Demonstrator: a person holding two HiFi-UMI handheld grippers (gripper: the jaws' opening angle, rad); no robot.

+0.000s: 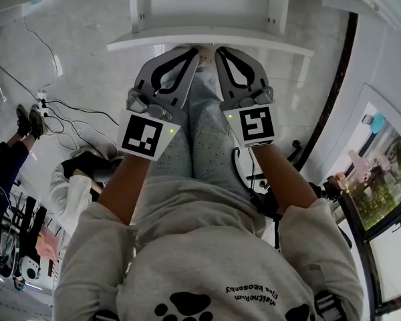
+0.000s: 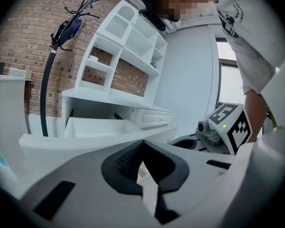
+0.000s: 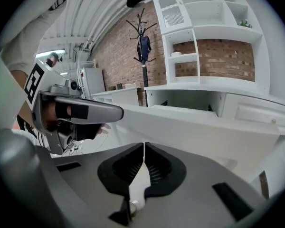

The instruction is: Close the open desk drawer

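Observation:
The white desk drawer (image 1: 207, 40) stands pulled out; its front panel runs across the top of the head view, with its side walls (image 1: 140, 5) behind. My left gripper (image 1: 192, 53) and right gripper (image 1: 221, 51) point side by side at the middle of that panel, their tips just short of it or touching; I cannot tell which. Both are shut with nothing between the jaws. In the left gripper view the shut left gripper (image 2: 143, 144) sits below the open drawer (image 2: 97, 127). Seen from the right gripper (image 3: 144, 147), the drawer front (image 3: 199, 127) fills the middle.
Above the desk rises a white shelf hutch (image 3: 213, 27), and a closed drawer (image 2: 154, 118) lies to the right of the open one. A coat rack (image 3: 143, 46) stands by the brick wall. Cables (image 1: 67, 122) and another person's legs (image 1: 13, 152) are on the floor at left.

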